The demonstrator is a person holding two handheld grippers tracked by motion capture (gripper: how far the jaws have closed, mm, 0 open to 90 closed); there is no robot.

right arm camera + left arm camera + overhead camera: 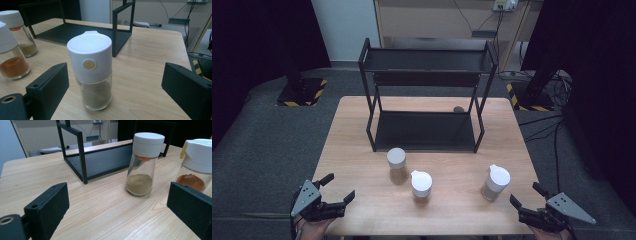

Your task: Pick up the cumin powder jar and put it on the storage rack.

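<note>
High view: three upright white-capped spice jars on the desk (362,150) before the black rack (427,95); right jar (495,182) nearest the right gripper (524,196), jaws apart, bare wood between.

Left gripper view: left gripper (117,202) gaping, tan-powder jar (143,165) ahead.

Right gripper view: right jar upright, centred between empty jaws, untouched.

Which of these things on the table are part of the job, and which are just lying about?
In the job:
- three white-capped glass spice jars
- left tongs, right tongs, both open
- black two-tier metal rack

Lying about:
- small dark round object
- floor cables
</note>
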